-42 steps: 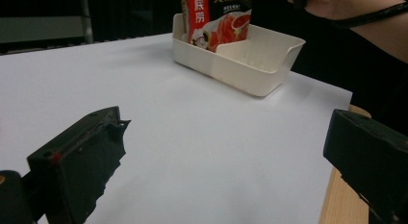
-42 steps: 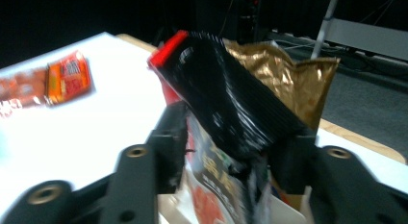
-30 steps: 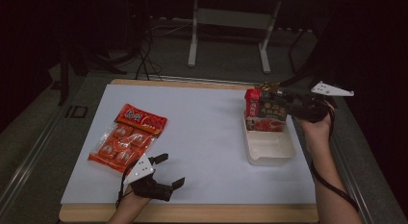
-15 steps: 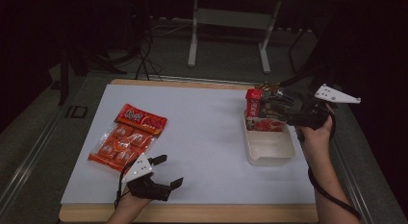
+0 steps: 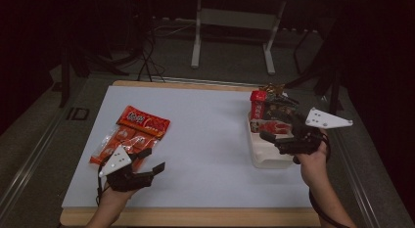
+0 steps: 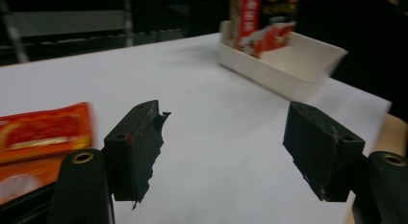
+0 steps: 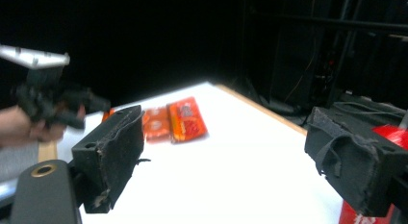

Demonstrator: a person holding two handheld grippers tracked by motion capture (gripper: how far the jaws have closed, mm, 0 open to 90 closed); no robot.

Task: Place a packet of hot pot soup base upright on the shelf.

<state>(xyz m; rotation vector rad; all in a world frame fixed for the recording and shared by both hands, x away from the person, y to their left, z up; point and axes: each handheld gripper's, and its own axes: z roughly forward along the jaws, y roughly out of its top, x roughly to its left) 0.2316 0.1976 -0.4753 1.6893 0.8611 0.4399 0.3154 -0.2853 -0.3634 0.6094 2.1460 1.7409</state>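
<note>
A flat white counter (image 5: 210,140) with a light wooden edge is seen in the high view. Two shiny red and orange snack packets (image 5: 129,135) are laid on it at the left, touching each other. A long white plastic tray (image 5: 266,154) is set on it at the right, well apart from them.

The print on the red packets (image 5: 266,113) standing in the white tray (image 5: 266,157) ahead of the right hand-held gripper (image 5: 279,140) is too small to read, and their tops are cut off in the left gripper view. That gripper covers part of the tray's near right rim. Beside the left hand-held gripper (image 5: 154,159), its grey plate hides a corner of the orange snack bags (image 5: 132,135); they are blurred in both gripper views.
</note>
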